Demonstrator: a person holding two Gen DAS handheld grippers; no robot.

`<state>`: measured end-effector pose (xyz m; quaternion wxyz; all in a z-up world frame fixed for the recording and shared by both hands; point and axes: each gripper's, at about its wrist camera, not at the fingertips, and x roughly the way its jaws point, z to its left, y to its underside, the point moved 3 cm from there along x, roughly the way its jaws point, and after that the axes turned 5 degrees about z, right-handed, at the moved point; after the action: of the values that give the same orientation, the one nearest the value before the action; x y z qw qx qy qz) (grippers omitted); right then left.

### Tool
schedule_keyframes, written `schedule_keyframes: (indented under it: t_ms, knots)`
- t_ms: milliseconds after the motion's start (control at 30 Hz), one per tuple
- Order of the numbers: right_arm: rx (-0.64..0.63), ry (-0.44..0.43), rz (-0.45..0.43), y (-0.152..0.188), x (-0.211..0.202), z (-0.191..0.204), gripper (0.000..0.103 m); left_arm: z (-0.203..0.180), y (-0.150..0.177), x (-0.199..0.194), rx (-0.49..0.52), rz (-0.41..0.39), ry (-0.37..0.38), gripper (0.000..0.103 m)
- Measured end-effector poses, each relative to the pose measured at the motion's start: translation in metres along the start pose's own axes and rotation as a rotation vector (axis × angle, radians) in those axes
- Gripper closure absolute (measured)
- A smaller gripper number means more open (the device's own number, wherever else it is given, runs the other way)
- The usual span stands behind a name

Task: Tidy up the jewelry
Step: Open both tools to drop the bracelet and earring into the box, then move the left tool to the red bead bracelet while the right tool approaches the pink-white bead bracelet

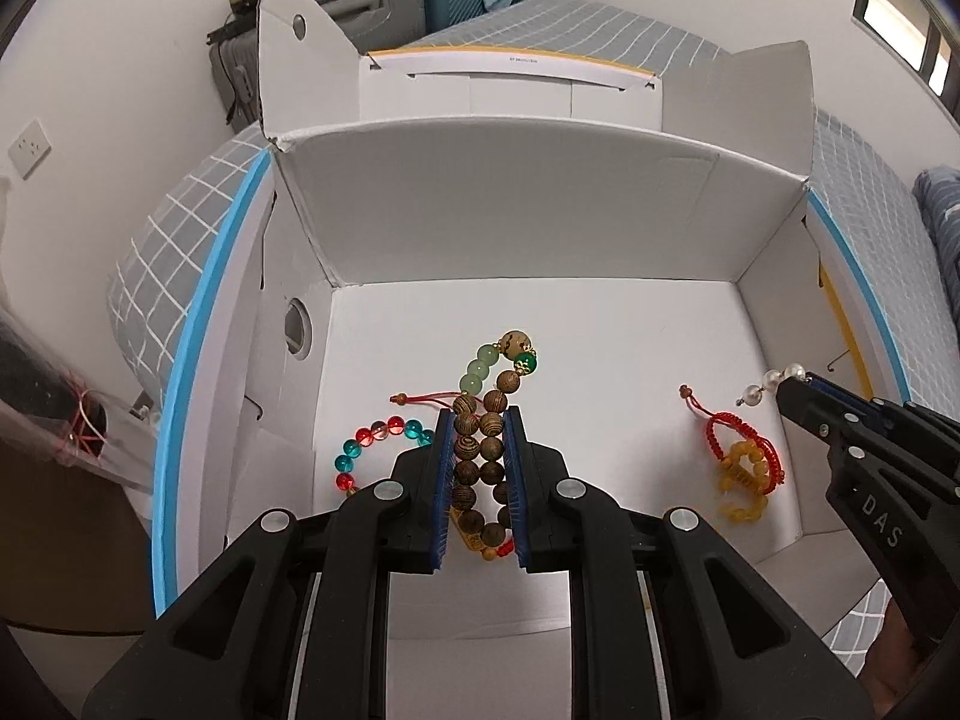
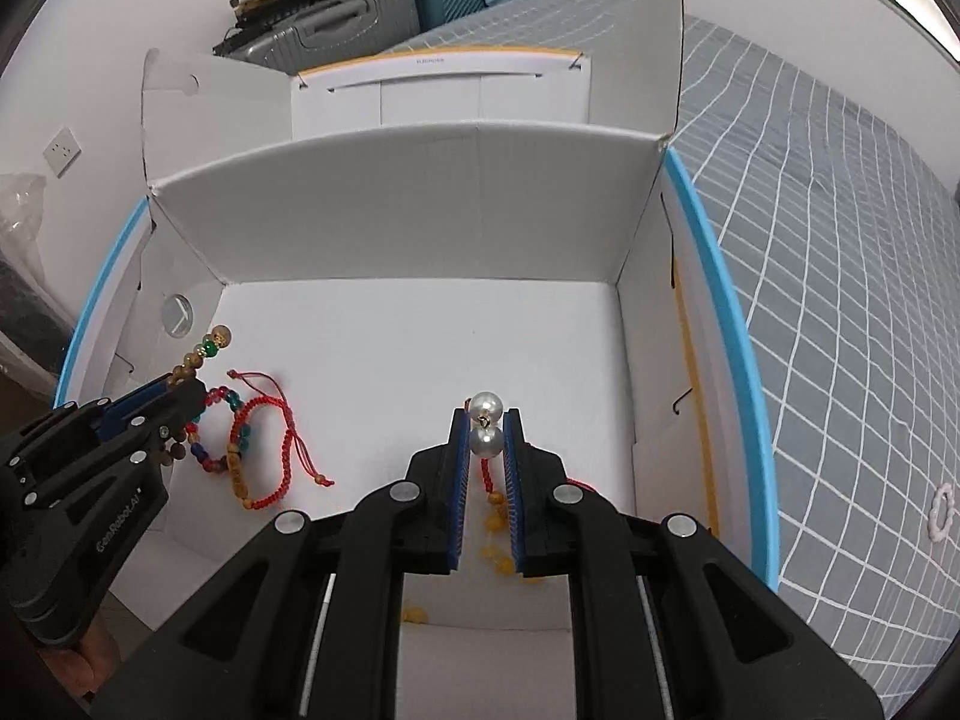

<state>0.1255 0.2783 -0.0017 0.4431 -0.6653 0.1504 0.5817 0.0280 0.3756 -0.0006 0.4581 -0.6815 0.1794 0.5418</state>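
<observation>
A wooden bead bracelet is clamped in the left gripper above the white box floor. A pearl piece is pinched by the right gripper. Red cord bracelets are lying on the floor beneath.

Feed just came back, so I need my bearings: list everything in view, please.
box: one, white, open, on the bed
wooden bead bracelet: one, brown with green beads, in left gripper
pearl piece: one, white, in right gripper
glass bead bracelet: one, red and teal, box floor
red cord bracelet: one, with yellow charm, box floor
bedspread: grey, white grid
suitcases: teal and grey, by wall
left gripper: black, shut
right gripper: black, shut
</observation>
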Motion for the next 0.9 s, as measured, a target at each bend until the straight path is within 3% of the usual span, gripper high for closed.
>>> schedule_keyframes:
  t_ms: [433,467,500,533,600,733,800,900]
  knots:
    - [-0.008,-0.016,0.047,0.005,0.011,0.005,0.087,0.005,0.003,0.001,-0.021,0.012,0.010,0.083]
    - [-0.008,-0.022,0.041,0.004,0.008,0.005,0.084,0.006,0.003,-0.003,-0.023,0.005,0.008,0.076]
    - [-0.007,-0.023,0.026,0.004,0.003,0.005,0.073,0.007,0.003,-0.007,-0.025,-0.003,0.007,0.063]
    - [-0.005,-0.024,0.007,0.003,-0.003,0.005,0.062,0.008,0.003,-0.013,-0.030,-0.023,0.003,0.055]
    - [-0.001,-0.043,-0.024,0.001,-0.016,0.003,0.054,0.009,0.003,-0.025,-0.033,-0.056,-0.008,0.036]
    - [0.008,-0.051,-0.085,-0.002,-0.044,-0.002,0.035,0.010,0.007,-0.049,-0.039,-0.107,-0.005,0.023]
    - [0.012,-0.048,-0.120,-0.002,-0.059,-0.007,0.027,0.007,0.009,-0.058,-0.033,-0.126,-0.002,0.011]
    - [0.018,-0.039,-0.162,-0.004,-0.080,-0.020,0.019,-0.003,0.011,-0.071,-0.016,-0.160,0.001,0.006]
